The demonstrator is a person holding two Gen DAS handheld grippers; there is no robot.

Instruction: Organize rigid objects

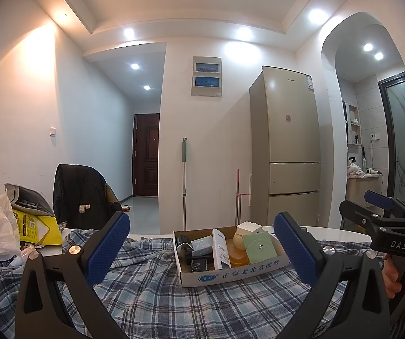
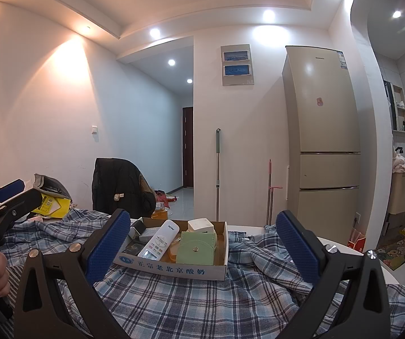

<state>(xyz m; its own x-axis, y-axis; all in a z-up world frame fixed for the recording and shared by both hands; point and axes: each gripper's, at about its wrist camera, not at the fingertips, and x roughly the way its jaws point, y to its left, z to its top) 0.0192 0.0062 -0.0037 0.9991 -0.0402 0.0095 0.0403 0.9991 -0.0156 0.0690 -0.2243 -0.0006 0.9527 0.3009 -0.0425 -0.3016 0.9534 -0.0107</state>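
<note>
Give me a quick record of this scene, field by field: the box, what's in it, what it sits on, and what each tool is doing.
box: open cardboard box with printed front
contents: white remote, green pouch, white cube, orange container, dark small boxes
surface: plaid cloth over a white table
left tool: open, empty, facing the box
right tool: open, empty, facing the box
background: fridge, mop, chair with black jacket
</note>
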